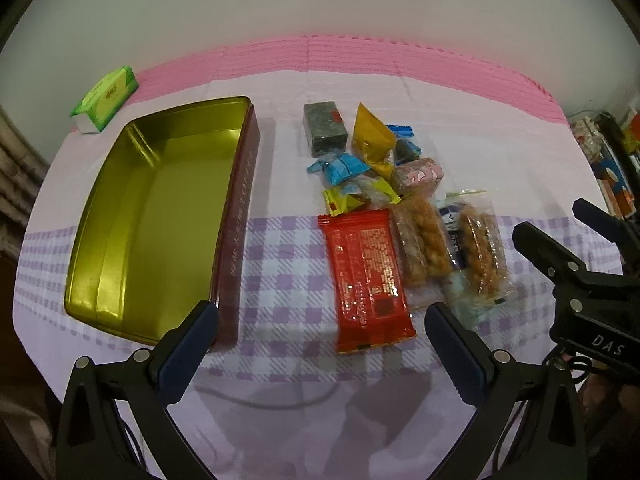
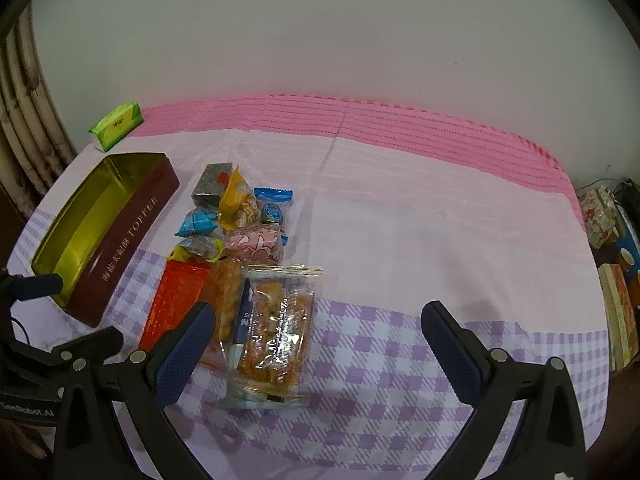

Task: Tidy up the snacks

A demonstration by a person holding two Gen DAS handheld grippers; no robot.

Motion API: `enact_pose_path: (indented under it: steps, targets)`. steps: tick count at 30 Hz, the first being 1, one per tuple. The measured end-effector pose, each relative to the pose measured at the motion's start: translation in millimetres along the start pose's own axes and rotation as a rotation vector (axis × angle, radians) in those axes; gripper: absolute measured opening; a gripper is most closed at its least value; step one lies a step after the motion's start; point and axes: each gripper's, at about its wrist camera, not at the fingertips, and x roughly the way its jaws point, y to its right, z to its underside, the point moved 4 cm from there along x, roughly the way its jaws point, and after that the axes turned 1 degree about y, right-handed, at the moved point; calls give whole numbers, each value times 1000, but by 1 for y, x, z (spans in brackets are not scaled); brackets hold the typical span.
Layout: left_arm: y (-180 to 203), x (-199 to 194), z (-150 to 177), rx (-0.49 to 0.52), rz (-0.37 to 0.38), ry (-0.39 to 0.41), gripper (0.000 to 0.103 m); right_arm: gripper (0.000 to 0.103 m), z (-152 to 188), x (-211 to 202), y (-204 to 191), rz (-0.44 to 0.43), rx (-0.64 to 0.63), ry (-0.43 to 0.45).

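A: Wall (image 2: 320, 32), pale and plain, stands behind a table whose cloth (image 2: 400, 240) is light pink, with a pink band at the back and lilac checks in front.

B: Tin (image 1: 160, 216)?

A: Gold inside, no lid, on the cloth's left side. The snacks (image 1: 384, 208) lie in a heap just beside it, on its right.

B: And the claws?

A: Left gripper (image 1: 320, 324) and right gripper (image 2: 316, 324) both spread wide, grasping nothing. A green tissue pack (image 1: 105, 98) sits at the far left corner.
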Motion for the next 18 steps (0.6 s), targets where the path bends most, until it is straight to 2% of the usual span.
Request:
enact_pose_path:
  steps: [7,18]
  targets:
    - [-3,1,0,-9,-2,-3,102,102,0,0,1,3,-5,-1]
    - [-2,-4,0,37,-61,18,102,102,-1,-1,0,7,-6,3]
